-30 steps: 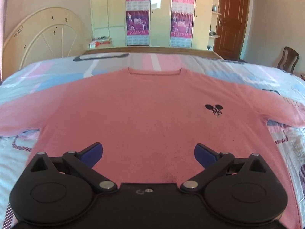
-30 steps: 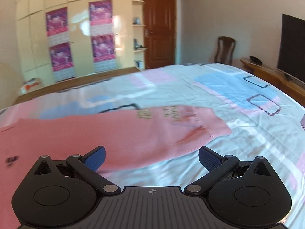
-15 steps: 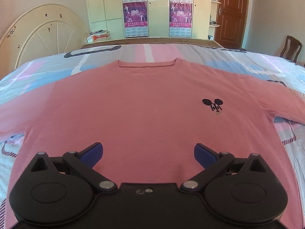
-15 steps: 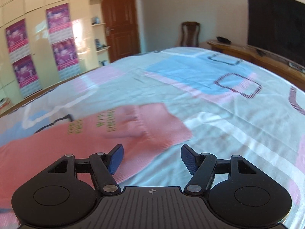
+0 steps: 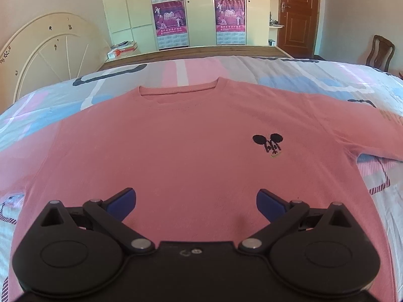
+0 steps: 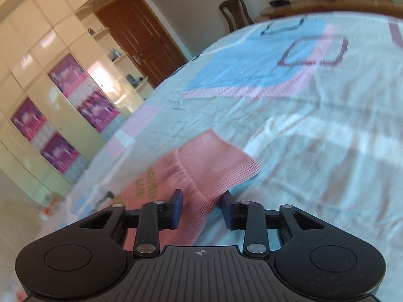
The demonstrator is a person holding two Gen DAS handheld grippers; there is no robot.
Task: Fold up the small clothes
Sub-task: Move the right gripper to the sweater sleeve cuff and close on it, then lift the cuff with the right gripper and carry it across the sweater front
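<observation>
Right wrist view has the right gripper half-spread around the pink sweater cuff, so pinching comes next while the left gripper hovers wide apart.

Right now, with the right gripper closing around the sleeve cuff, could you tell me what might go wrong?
1. The right gripper straddles only the ribbed cuff edge with its jaws not yet shut, so the sleeve could slip free when lifted.
2. The left gripper hovers open above the pink sweater without pinning it, so pulling the sleeve may drag the body askew.
</observation>
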